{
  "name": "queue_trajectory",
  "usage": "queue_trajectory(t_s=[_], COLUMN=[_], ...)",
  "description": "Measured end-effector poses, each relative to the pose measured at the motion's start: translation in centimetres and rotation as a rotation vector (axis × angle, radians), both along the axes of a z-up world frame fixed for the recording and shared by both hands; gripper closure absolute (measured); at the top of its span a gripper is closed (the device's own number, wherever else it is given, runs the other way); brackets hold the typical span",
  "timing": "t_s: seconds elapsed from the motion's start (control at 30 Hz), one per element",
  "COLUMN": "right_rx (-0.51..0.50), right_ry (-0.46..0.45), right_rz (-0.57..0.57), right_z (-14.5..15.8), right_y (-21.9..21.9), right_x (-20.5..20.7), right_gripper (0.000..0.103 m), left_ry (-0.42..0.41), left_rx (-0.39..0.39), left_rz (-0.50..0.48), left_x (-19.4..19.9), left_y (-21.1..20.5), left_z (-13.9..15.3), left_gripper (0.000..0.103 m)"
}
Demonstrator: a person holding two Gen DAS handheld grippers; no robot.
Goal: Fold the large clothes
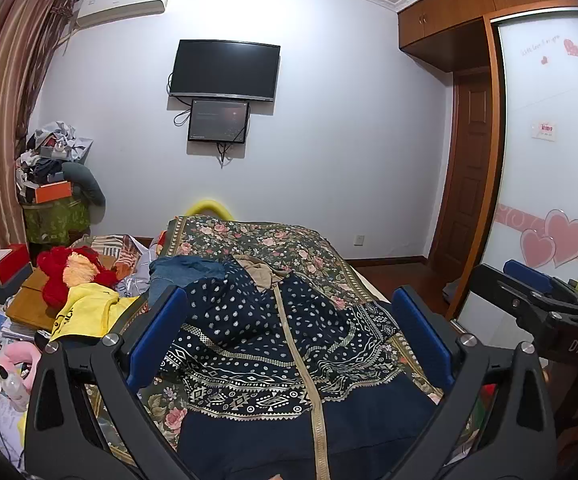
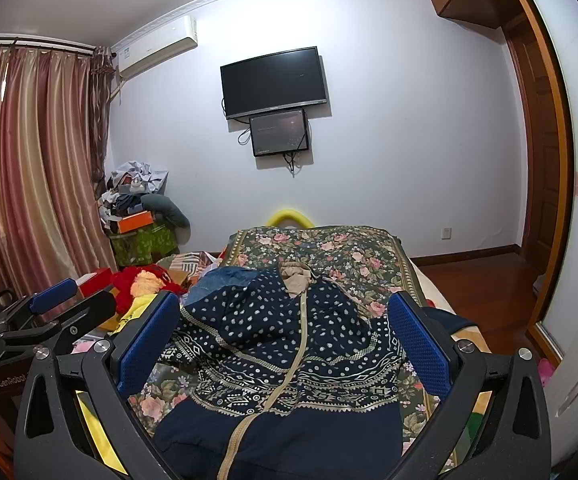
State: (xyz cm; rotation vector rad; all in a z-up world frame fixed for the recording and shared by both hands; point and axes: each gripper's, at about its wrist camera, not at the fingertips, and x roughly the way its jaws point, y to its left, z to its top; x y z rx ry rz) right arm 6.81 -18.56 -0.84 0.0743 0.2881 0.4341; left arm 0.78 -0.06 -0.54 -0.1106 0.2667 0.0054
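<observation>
Lying rumpled on bedspread (image 1: 289, 240): navy patterned jacket (image 1: 289, 344) | both grippers spread, empty

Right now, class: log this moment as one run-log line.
left gripper: open, empty | right gripper: open, empty | navy patterned jacket: flat on floral bedspread, unfolded

Floral bedspread (image 2: 329, 252) under navy jacket (image 2: 289, 344)

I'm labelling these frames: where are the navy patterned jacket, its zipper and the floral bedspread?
navy patterned jacket (image 1: 249, 312): left wrist view, dotted upper panel.
zipper (image 2: 301, 332): right wrist view, tan strip mid-chest.
floral bedspread (image 2: 349, 252): right wrist view, bare far end.
</observation>
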Motion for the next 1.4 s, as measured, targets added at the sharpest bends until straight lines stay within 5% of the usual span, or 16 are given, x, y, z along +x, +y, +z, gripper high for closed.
queue_trajectory(t_s=[1.0,1.4], right_rx=[-0.003,-0.026], right_ry=[0.023,0.114], right_rz=[-0.001,-0.009], right_z=[-0.2,-2.0], right_y=[0.1,0.6], right_x=[0.7,4.0], right_gripper=[0.000,0.000], left_ry=[0.023,0.120], left_rx=[-0.023,-0.060], left_rz=[0.002,0.013], left_x=[1.0,4.6], left_y=[0.5,2.1], left_z=[-0.6,-3.1], left_gripper=[0.000,0.000])
